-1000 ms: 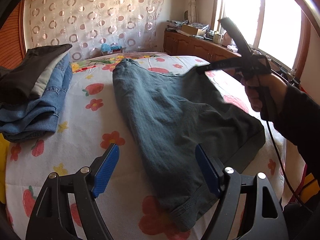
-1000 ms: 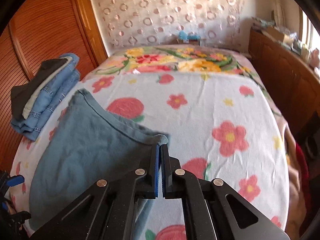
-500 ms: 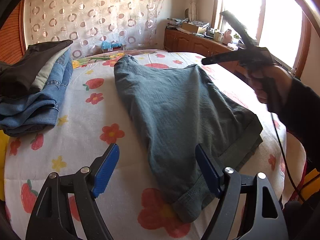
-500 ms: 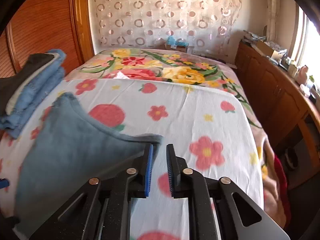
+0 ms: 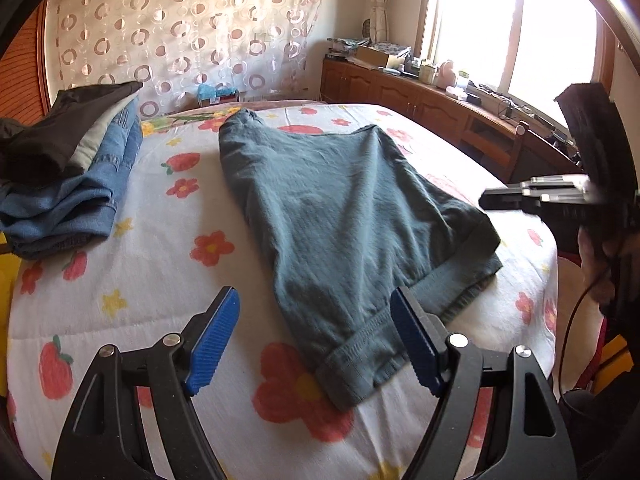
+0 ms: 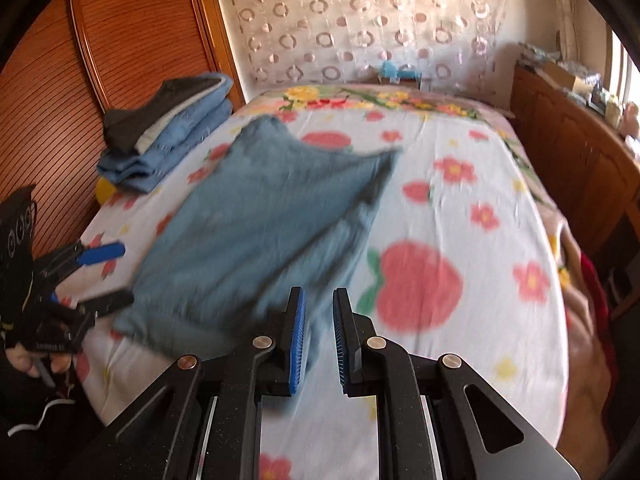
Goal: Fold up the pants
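The grey-green pants lie folded on the bed, spread flat over the white bedspread printed with red flowers and strawberries. One narrow end reaches toward the far side of the bed; the ribbed hem end lies nearest the left gripper, doubled so that a lower layer shows along the right edge.

The left gripper hovers over the near edge of the bed with its blue-padded fingers spread wide apart. The hem corner of the pants sits in the gap between them, but neither pad touches the cloth.

The right gripper is off to the right of the pants, held above the bedspread. Its fingers stand a narrow gap apart after just opening, and nothing is between them. In the left wrist view it appears as a dark blurred shape at the right edge, held in a hand with a cable hanging below.

A pile of folded clothes rests at the left side of the bed, well apart from the pants: blue jeans at the bottom, a pale layer and a black garment on top. A wooden cabinet runs under the bright window.
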The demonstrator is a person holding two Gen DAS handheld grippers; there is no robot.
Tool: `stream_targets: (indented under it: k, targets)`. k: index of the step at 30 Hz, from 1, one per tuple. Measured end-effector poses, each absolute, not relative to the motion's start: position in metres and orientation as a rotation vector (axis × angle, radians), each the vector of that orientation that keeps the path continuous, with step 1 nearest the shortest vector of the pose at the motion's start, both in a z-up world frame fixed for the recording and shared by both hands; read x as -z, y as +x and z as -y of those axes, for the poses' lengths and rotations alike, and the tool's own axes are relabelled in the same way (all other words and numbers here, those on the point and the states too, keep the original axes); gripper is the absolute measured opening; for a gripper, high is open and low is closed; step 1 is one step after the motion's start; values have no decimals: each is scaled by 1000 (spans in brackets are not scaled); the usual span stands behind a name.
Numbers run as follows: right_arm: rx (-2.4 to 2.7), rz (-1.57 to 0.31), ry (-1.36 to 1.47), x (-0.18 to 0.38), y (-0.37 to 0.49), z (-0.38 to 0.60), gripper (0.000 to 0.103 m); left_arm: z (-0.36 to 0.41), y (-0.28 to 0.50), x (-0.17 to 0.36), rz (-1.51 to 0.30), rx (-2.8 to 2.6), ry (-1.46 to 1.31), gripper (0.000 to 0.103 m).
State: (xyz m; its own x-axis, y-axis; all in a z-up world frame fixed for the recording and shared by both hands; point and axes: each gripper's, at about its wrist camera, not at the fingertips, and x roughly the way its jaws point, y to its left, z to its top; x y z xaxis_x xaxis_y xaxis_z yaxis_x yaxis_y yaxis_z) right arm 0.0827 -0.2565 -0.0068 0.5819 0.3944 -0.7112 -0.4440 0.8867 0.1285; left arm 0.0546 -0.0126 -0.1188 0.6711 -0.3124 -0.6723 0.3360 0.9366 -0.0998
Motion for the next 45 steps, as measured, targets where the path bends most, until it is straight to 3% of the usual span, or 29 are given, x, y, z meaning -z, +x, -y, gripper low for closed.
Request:
stream_targets:
  k: [3,10,13,14,17,27,30,31,32,37,40,45]
  targets:
    - [-497,-846,-47,16,71,259,14,13,51,125,-769,368,36,74]
    - [-512,-850,-7,11,70,255,14,11,56,134,-811,394,-10,49]
    - [-509,-853,-14,10,71,251,14,10,59,133,-813,415,-34,33]
    - [-521,-849,-17,10,70,250,8,10,60,131,-812,427,-43,25]
    - [-549,-832,-25,5,64,248,6,8,57,121,-785,442,-65,17]
    - [-522,-876,-6,7,54,257,6,-5,58,119,-795,398,-88,16]
    - [-492,-876,-5,15,56,259,8,-4,62,125,-819,402,-95,31]
    - [-484,-872,-6,16,57,260,11,-2,62,125,-817,404,-94,42]
    - [-474,-871,-11,17,58,258,13,0,61,126,-813,418,-96,47]
    - [-483,-871,2,26,62,255,25,7,60,132,-824,415,-79,47]
    - [-477,-883,-7,32,64,251,33,8,60,135,-830,418,-74,39]
    - [-470,-875,-9,36,65,248,34,9,60,136,-830,430,-73,27]
